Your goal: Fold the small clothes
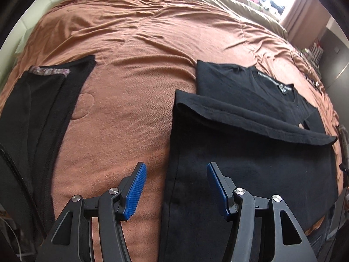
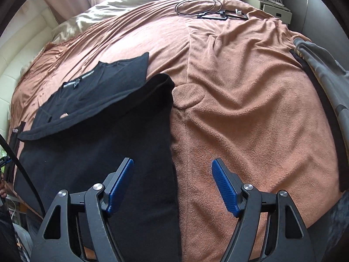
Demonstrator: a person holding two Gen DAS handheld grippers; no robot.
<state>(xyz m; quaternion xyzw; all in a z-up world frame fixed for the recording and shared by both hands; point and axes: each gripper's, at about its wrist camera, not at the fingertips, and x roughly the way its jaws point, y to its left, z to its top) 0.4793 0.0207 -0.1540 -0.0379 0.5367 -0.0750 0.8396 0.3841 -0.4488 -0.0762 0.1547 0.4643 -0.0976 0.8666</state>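
The folded black cotton T-shirt (image 1: 250,152) lay lengthwise on the rust-brown bedspread (image 1: 130,87), collar away; the left gripper (image 1: 176,187) and right gripper (image 2: 172,185), both released and empty, straddled its opposite long edges

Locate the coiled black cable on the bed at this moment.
In the right wrist view, the black cable lies on the far part of the orange blanket, towards the upper right, well beyond the black T-shirt.

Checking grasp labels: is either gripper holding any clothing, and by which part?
Nothing is held. The left gripper and right gripper are open above the black T-shirt's side edges.
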